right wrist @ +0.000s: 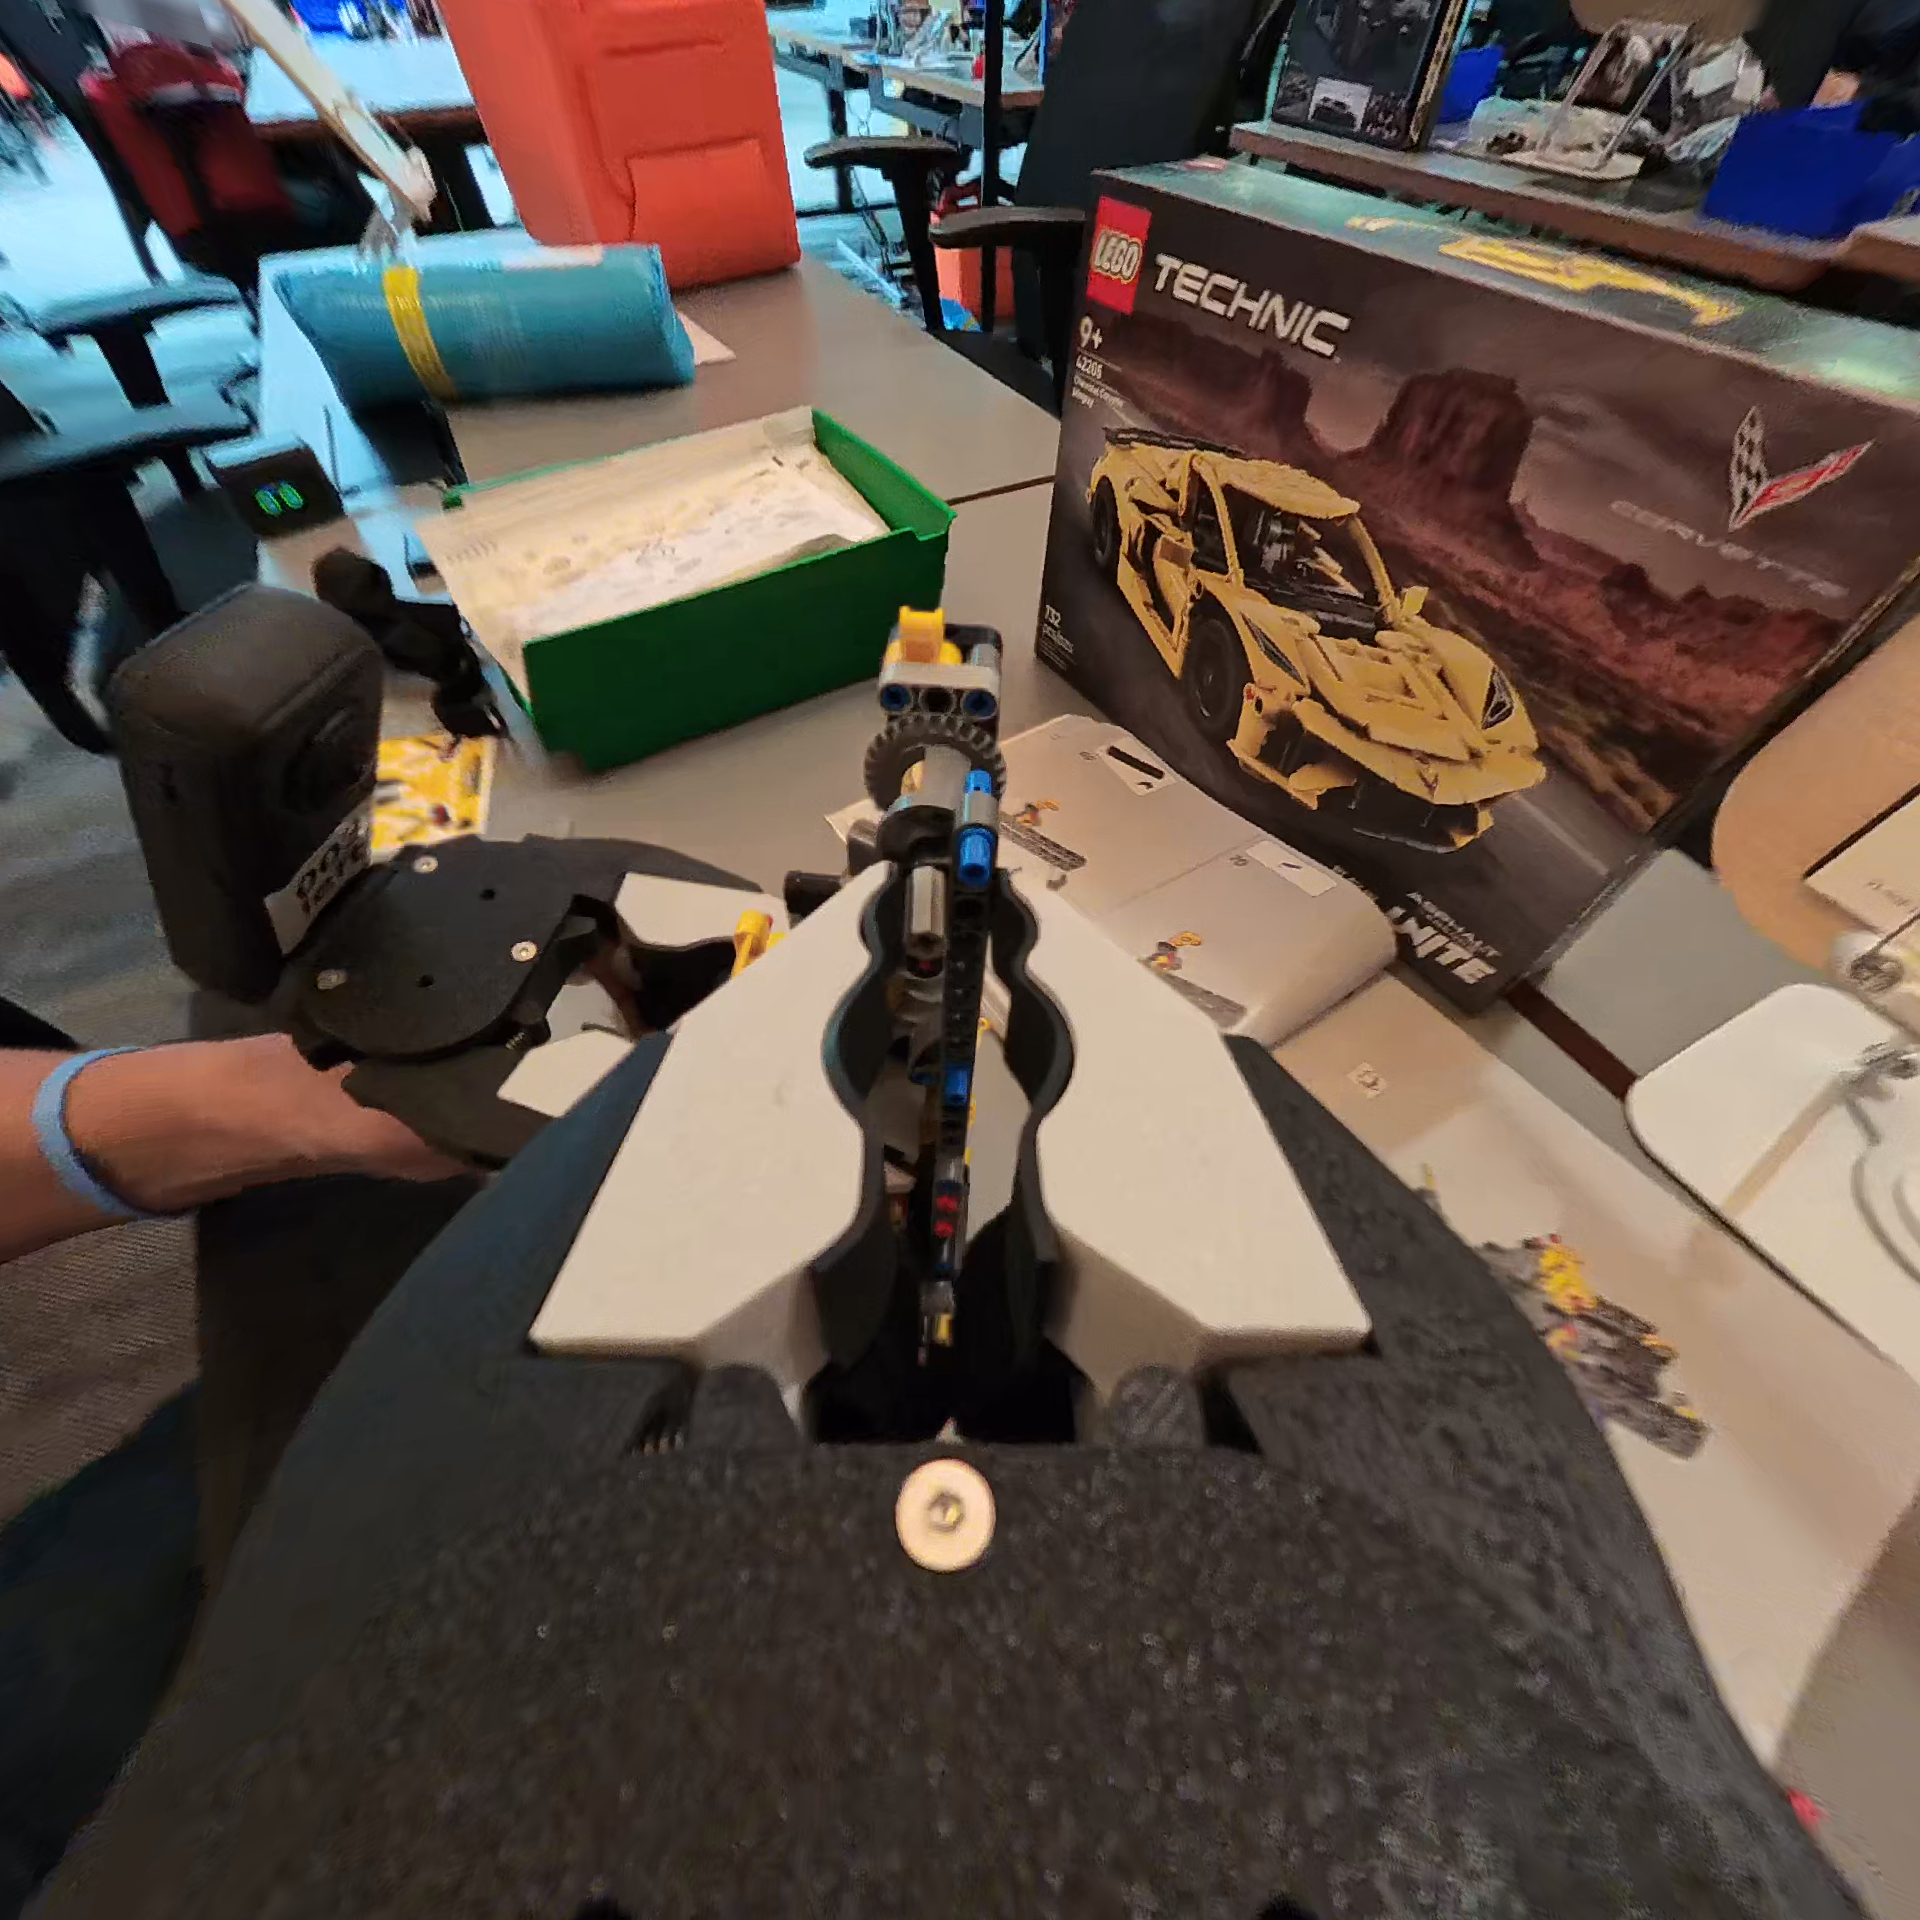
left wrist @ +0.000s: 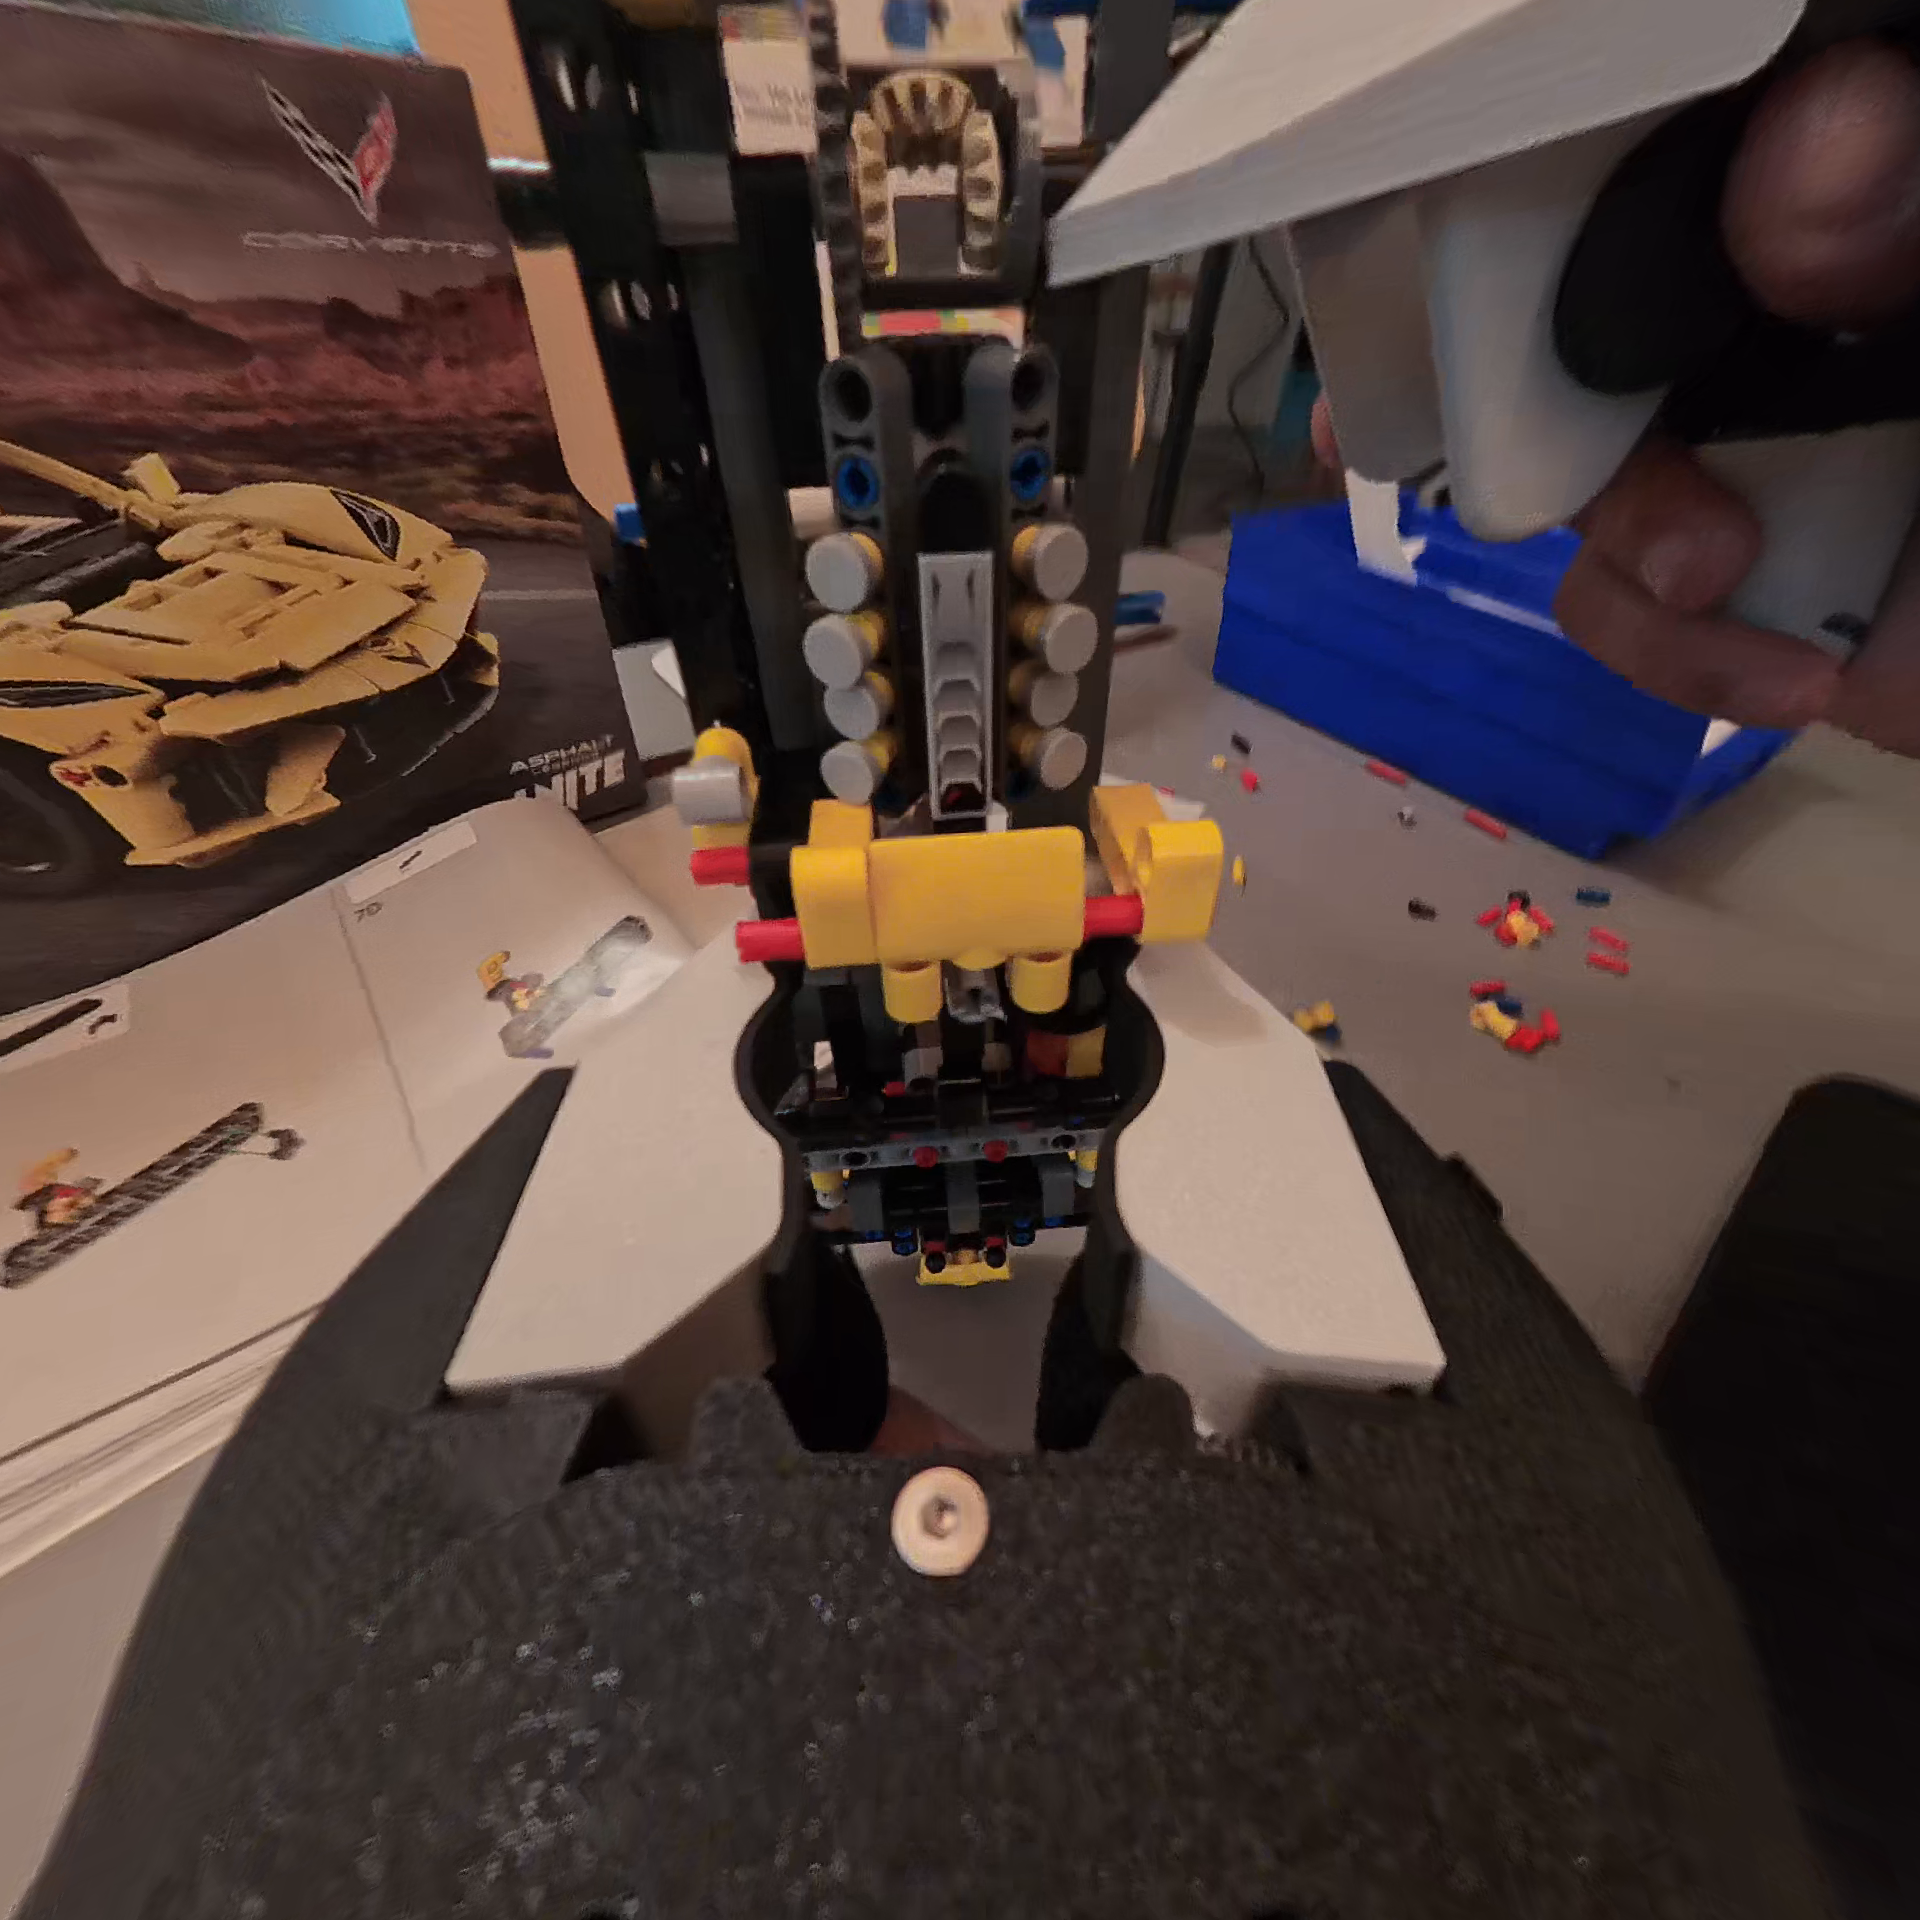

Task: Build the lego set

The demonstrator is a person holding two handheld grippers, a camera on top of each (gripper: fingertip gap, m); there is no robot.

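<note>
Black beams and yellow blocks make up the half-built chassis (left wrist: 951, 914), which sits clamped between the narrowed jaws of the left tongs (left wrist: 951, 1101), its engine block of grey pistons (left wrist: 847, 665) and a tan gear (left wrist: 928, 156) running away from the camera. The right tongs (right wrist: 940, 997) grip the same chassis (right wrist: 940, 935) from another side, jaws drawn in on a thin black beam with blue pins, a dark gear just past the fingertips. In my judgement the build is only partly done: there is a frame and drivetrain, but no body panels, wheels or seats like those on the pictured car. Left of the left tongs, the instruction booklet (left wrist: 312, 1091) lies open, its page numbers too blurred to trust. To the right of them, loose red, yellow and black pins (left wrist: 1517, 966) are scattered on the table, and a blue bin (left wrist: 1455, 675) stands beyond. Farther off stands the set's box (right wrist: 1455, 540), bearing a toy brand's red logo, a product line name, an age mark, a sports-car emblem and a game logo. A green tray (right wrist: 727, 644) of bagged sheets sits farther left.
</note>
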